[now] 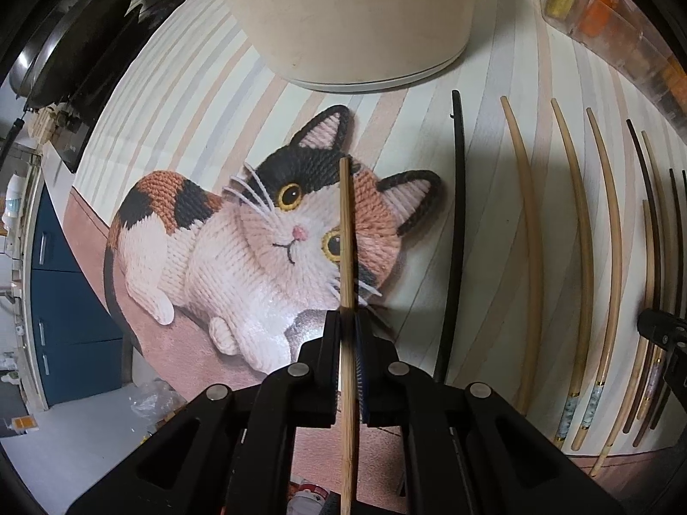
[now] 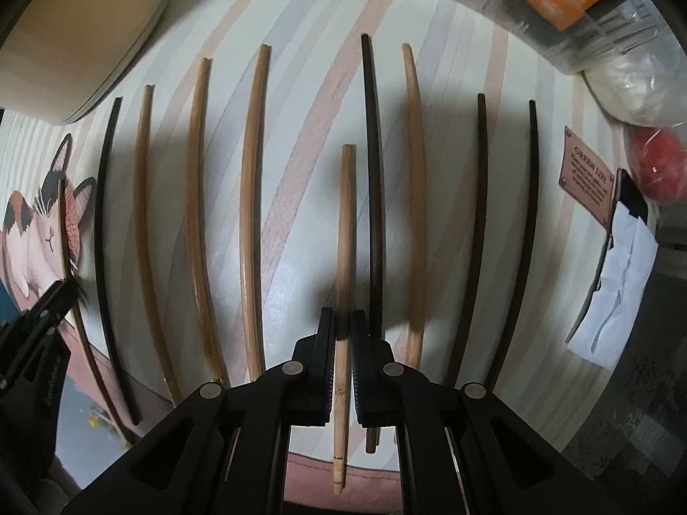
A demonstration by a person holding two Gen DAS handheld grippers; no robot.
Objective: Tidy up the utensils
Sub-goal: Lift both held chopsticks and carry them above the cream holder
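Two chopsticks are in my grip, one per claw. Through the left wrist camera, my left claw [image 1: 348, 322] is clamped on a light bamboo chopstick [image 1: 346, 231], its fingers pressed against the stick from either side. The stick's long axis runs straight ahead along the fingers: one end points forward past the fingertips, over the knitted-look cat picture [image 1: 240, 236] on the striped mat [image 1: 180, 137], and the other end runs back under the claw body toward me. Ahead of the claw stands a pale round container [image 1: 343, 21]. Off to the claw's right, a black chopstick [image 1: 458, 214] lies nearest, then a row of tan and dark chopsticks [image 1: 575, 236], all roughly parallel to the one I hold. At the far right edge I see a piece of my other claw.

Through the right wrist camera, my right claw [image 2: 342, 330] is closed on a second light chopstick [image 2: 345, 236], which also lies lengthwise between the fingers, one end forward, the other end back below the claw. I cannot tell whether it is off the mat. Just right of it lies a dark brown chopstick [image 2: 372, 171], then a tan chopstick [image 2: 415, 180] and two more dark ones. Left of the claw lie three tan chopsticks [image 2: 252, 197] and a black one. Far right sits a brown label [image 2: 587, 176].
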